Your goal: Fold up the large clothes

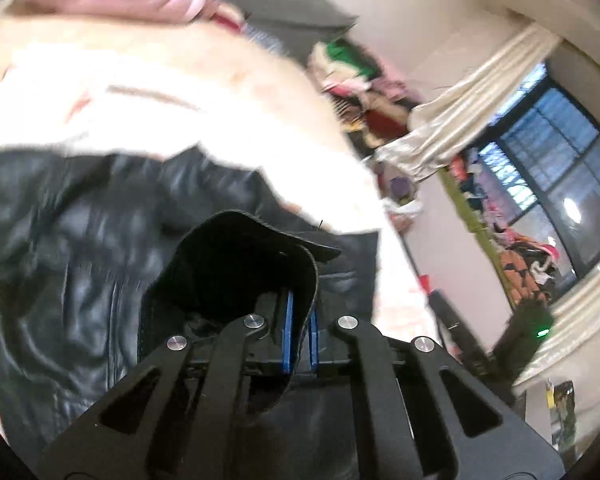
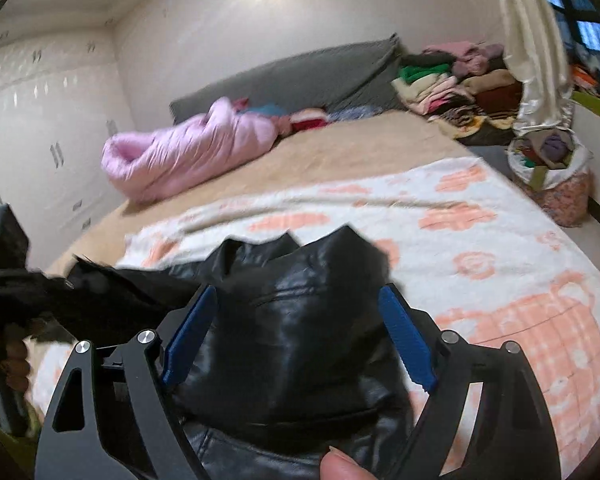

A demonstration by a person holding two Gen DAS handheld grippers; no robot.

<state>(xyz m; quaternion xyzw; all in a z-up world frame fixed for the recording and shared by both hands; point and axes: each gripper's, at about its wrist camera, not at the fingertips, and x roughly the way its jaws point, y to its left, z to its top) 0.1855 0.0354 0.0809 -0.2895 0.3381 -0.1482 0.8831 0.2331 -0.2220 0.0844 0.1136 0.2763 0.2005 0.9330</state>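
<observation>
the black leather jacket (image 1: 72, 264) lies on the near part of the bed (image 2: 340, 152), on top of a white blanket with orange flowers (image 2: 500, 240) that covers the near end of the tan bedspread. the left tool (image 1: 300, 328) has its blue pads pressed together on a flap of the jacket's edge, and that flap curls up and over the fingertips, dark lining outward, while the rest of the garment spreads out to the left and below it. the right tool (image 2: 296, 336) stands wide, its two blue pads (image 2: 406, 340) apart on either side of a raised hump of the jacket; the leather bulges up between them, and the left pad seems to touch it while the right one sits just clear, so nothing is pinched. a fingertip (image 2: 340, 464) shows at the bottom edge of the right wrist view. far up the bed lies a pink puffy coat (image 2: 188, 148) near a grey headboard (image 2: 292, 76), and to the far right a heap of folded clothes (image 2: 456, 84) sits beside a cream curtain (image 2: 536, 40). the left wrist view is blurred.
</observation>
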